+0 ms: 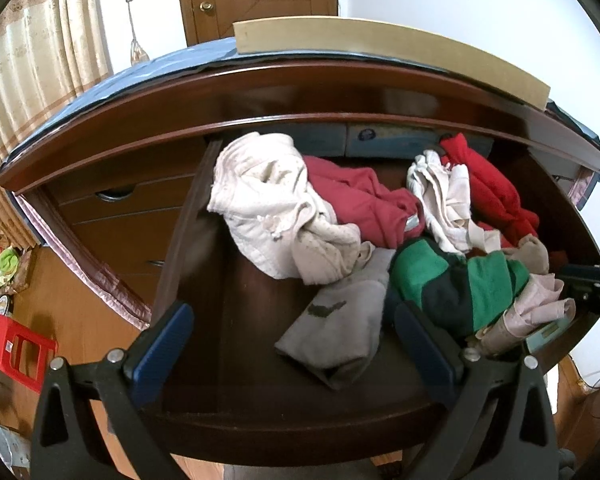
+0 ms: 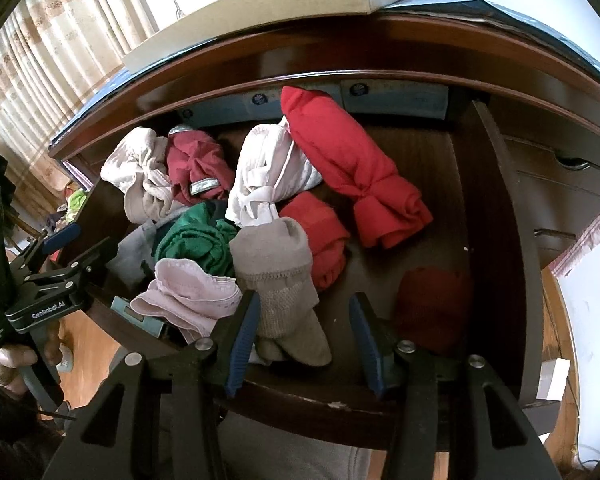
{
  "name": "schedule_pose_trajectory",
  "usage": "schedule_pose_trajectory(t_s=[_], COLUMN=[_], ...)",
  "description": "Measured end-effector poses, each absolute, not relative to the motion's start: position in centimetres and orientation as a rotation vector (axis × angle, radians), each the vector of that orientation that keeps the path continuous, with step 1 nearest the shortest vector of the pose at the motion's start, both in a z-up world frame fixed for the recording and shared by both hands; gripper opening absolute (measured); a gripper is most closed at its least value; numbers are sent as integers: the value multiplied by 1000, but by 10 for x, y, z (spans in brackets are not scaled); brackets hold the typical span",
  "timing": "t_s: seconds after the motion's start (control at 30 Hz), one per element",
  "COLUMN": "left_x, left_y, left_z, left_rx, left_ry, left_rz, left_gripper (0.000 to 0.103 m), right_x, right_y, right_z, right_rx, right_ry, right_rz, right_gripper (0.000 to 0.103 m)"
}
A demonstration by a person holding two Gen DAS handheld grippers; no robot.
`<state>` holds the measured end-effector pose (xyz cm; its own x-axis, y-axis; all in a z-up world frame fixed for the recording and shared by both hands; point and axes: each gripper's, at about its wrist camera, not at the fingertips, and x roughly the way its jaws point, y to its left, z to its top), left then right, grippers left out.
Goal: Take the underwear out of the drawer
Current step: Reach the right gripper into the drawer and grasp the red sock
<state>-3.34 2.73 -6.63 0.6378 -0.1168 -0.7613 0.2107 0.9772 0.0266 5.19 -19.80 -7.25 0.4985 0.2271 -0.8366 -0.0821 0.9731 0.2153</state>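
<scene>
Blue-padded right gripper (image 2: 304, 340) half-open astride beige underwear (image 2: 284, 276).

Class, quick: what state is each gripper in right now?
Left gripper: jaws open, holding nothing.
Right gripper: jaws open around the grey sock, not pressing it.

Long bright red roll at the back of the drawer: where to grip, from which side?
Grip the red roll at its pinched waist near the lower end, coming from above with the right gripper, jaws across its width. It lies on top, and the bare drawer floor beside it leaves finger room.
</scene>
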Motion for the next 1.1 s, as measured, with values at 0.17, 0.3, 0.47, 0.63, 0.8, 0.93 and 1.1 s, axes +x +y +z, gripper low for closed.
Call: schedule_pose_trajectory(t_s=[0.17, 0.3, 0.47, 0.63, 0.8, 0.93, 1.1], left_x=[-32, -29, -14, -1, 16, 31, 38], left_y=[22, 21, 16, 9, -4, -9, -5], left_z=[-60, -40, -25, -16, -22, -30, -36], left_rx=[155, 141, 127, 119, 160, 149, 121], left_ry=[853, 812, 803, 800, 830, 879, 912], left_rz=[-194, -210, -210, -217, -196, -169, -164], left_gripper=[102, 102, 102, 102, 102, 102, 102], right_x=[55, 58, 81, 101, 110, 124, 136], right_y=[-200, -207, -210, -203, -197, -177, -168], right_z=[-74, -70, -39, -36, -54, -70, -86], right_rx=[174, 186, 94, -32, -152, -367, -479], right_ry=[1029, 1021, 931, 959, 1027, 1032, 1066], right_rz=[229, 234, 269, 268, 278, 254, 222], right_gripper=[50, 50, 50, 50, 50, 50, 50])
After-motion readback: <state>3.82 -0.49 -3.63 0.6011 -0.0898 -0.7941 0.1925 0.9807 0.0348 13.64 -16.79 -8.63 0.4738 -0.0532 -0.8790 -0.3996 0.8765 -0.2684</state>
